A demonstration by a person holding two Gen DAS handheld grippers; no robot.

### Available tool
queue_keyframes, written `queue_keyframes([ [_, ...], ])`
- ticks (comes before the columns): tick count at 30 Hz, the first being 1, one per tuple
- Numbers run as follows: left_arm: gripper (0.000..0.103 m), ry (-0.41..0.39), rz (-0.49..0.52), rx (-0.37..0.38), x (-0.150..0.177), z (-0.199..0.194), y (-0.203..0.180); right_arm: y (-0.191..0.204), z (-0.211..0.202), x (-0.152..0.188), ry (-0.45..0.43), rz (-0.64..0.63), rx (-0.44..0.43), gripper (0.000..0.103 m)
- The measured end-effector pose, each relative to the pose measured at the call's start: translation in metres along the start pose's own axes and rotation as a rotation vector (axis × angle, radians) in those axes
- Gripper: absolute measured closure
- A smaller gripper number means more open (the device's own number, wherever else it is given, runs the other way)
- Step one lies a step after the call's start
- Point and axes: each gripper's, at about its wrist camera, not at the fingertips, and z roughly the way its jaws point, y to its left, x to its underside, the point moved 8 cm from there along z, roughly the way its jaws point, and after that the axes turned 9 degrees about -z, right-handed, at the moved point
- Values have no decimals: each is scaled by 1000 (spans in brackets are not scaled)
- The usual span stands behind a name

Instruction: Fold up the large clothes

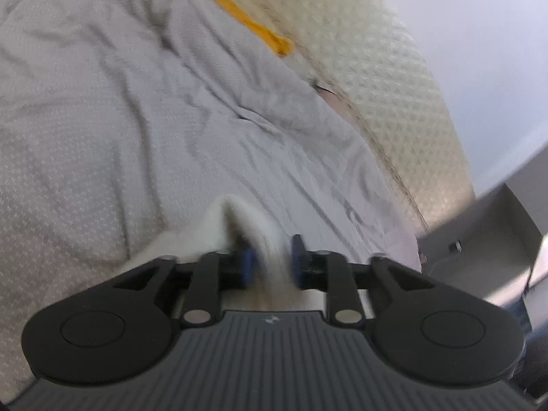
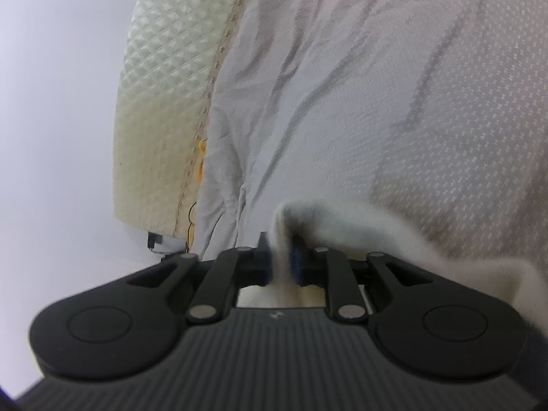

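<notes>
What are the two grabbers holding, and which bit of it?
Each holds the fluffy white garment: the left gripper and the right gripper each pinch a bunched fold of its fabric. Which part of the garment cannot be told.

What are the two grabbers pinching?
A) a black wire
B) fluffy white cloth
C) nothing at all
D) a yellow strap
B: both the left gripper and the right gripper have their blue pads closed on a bunch of the fluffy white cloth, above the wrinkled grey bed sheet.
</notes>
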Motion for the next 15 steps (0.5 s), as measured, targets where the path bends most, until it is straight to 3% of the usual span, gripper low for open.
queue_keyframes([
  [1,43,-6,15,9,1,-7,-6,5,-2,2,8,-13,-1,43],
  [3,38,-15,51,40,5,-17,-18,19,-6,6,16,-45,-29,32],
  [6,38,23,148,58,20,-24,-39,37,-12,15,42,-96,-59,32],
  [9,38,60,256,25,42,-27,-52,46,-13,24,78,-210,12,32],
  [14,38,114,399,-171,75,-11,-43,41,-12,32,100,-479,236,34],
  [15,39,115,405,-219,76,-9,-35,38,-12,32,104,-508,276,43],
])
